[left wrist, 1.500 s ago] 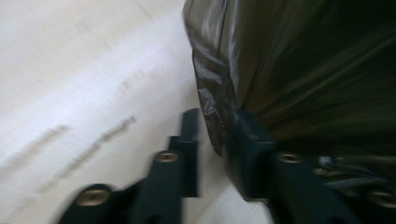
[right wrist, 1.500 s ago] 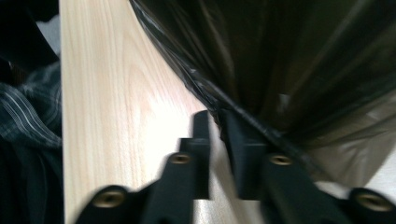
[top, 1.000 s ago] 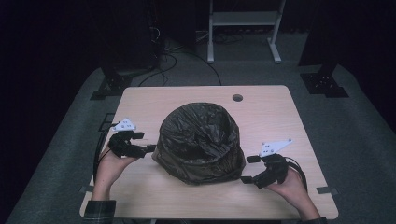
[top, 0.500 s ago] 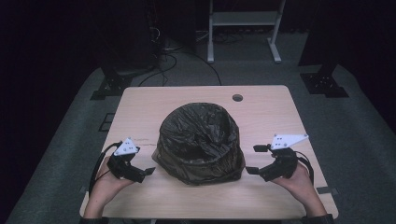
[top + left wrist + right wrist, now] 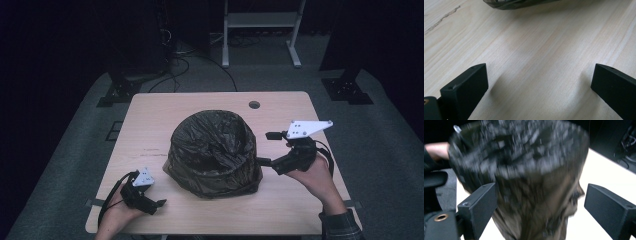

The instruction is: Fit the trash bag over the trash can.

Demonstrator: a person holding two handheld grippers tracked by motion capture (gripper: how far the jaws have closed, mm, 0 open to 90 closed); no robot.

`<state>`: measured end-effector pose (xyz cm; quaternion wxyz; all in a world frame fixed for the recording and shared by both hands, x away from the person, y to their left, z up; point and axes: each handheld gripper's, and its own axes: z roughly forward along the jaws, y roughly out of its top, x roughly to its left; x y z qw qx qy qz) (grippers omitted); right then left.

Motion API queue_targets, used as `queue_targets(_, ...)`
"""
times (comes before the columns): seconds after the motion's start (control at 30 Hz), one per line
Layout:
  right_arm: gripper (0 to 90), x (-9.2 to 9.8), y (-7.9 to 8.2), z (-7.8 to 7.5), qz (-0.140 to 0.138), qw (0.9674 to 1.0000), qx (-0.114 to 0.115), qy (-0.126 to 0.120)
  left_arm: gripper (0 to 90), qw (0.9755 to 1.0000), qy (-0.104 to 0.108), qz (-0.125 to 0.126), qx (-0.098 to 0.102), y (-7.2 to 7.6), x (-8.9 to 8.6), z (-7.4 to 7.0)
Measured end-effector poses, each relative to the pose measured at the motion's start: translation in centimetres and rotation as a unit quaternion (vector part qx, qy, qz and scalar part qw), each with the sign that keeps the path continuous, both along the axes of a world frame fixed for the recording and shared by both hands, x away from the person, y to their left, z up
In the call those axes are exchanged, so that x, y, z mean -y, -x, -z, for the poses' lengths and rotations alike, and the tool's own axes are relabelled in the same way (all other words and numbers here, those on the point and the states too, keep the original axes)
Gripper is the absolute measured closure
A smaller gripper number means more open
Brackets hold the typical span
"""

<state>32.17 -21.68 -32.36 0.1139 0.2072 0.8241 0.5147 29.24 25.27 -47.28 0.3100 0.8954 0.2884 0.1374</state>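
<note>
The black bin bag is sitting in the middle of the tabletop, draped over a rounded, bucket-like shape so that its crinkled plastic is bulging upward and folding inward at the top, where a shallow hollow is showing. Its lower edge is spreading out on the wood on the near side. In the right gripper view the bag is appearing blurred, with the pale wood behind it.

The right gripper is hovering just beside the bag's right flank, raised above the tabletop in the person's right hand, with its grey three-cornered plate on top. Its jaws are standing wide apart: in the high view one jaw is pointing toward the bag's upper edge and the other is reaching its side lower down, and in its own view the two black jaws are framing the bag with a gap on each side, so the right gripper is gripping nothing. Whether the lower jaw tip is brushing the plastic I cannot tell.

The left gripper is lying low at the near left corner of the tabletop, near the bag, held in the left hand. Its jaws have just been opening and are now standing fully apart with only bare wood between them, as the left gripper is showing in its own view, where the bag's edge is lying farther ahead.
</note>
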Motion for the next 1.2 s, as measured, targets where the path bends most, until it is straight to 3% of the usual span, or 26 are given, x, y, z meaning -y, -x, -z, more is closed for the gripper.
queue_targets(0.1,10.1,-1.2,-0.5,-1.6,-0.012,0.9999,-0.001,0.001,0.0,0.9998,0.014,0.011,0.001,-0.1,0.0,0.2)
queue_targets(0.23,10.1,-3.6,-1.5,-3.1,-0.03,0.9991,-0.004,0.029,0.0,0.999,0.037,0.026,0.001,-0.2,0.2,0.6)
queue_targets(0.47,10.1,-7.9,-3.4,-3.6,-0.058,0.9955,-0.009,0.074,0.0,0.9982,0.05,0.033,0.0,-0.4,-0.1,0.9)
queue_targets(0.7,10.1,-11.3,-4.7,-1.9,-0.076,0.9858,-0.018,0.149,0.0,0.9974,0.059,0.04,0.007,-0.5,0.1,1.1)
queue_targets(0.87,10.2,-12.2,-4.9,-1.5,-0.086,0.9809,-0.029,0.172,0.0,0.9975,0.059,0.039,0.007,-0.5,0.1,1.1)
queue_targets(1.03,10.2,-13.5,-4.8,-0.9,-0.093,0.97,-0.037,0.221,0.0,0.9975,0.059,0.037,0.007,-0.5,0.1,1.1)
queue_targets(1.13,10.2,-14.0,-5.0,-0.5,-0.105,0.9668,-0.058,0.226,0.0,0.9975,0.059,0.037,0.007,-0.5,0.1,1.1)
queue_targets(1.2,10.2,-14.2,-5.1,-0.5,-0.107,0.9628,-0.07,0.238,0.0,0.9976,0.059,0.036,0.007,-0.5,0.1,1.1)
